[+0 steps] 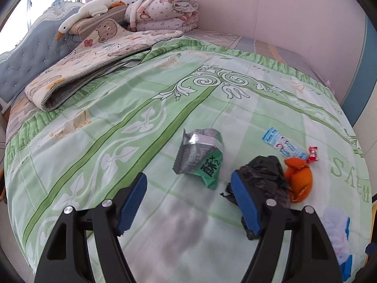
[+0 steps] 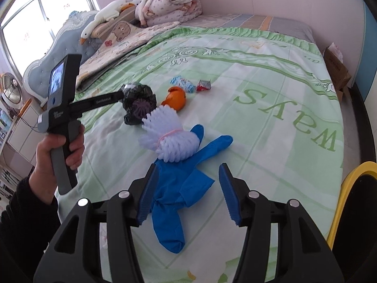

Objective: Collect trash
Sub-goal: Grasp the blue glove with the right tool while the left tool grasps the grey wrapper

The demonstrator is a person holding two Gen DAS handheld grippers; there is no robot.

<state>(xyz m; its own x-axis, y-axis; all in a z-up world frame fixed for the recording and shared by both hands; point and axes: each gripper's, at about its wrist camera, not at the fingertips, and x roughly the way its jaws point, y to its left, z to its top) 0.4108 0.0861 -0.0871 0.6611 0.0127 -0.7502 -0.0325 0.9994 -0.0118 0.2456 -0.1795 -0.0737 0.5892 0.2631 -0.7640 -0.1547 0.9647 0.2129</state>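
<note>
Bed with a green patterned bedspread [image 1: 141,108], a folded bear-print quilt [image 1: 94,59] near the blue tufted headboard [image 1: 28,56], a goose plush toy [image 1: 89,11] on the pillows beside a rolled floral blanket [image 1: 169,9], a window [image 2: 35,16], a fan [image 2: 10,87] and a cardboard box [image 2: 337,68] beside the bed.

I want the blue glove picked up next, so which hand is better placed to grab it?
Right. The right hand-held gripper hangs open directly over the blue glove, which lies between its fingers. The left hand-held gripper is over by the black plastic bag, with the glove off to its side.
</note>
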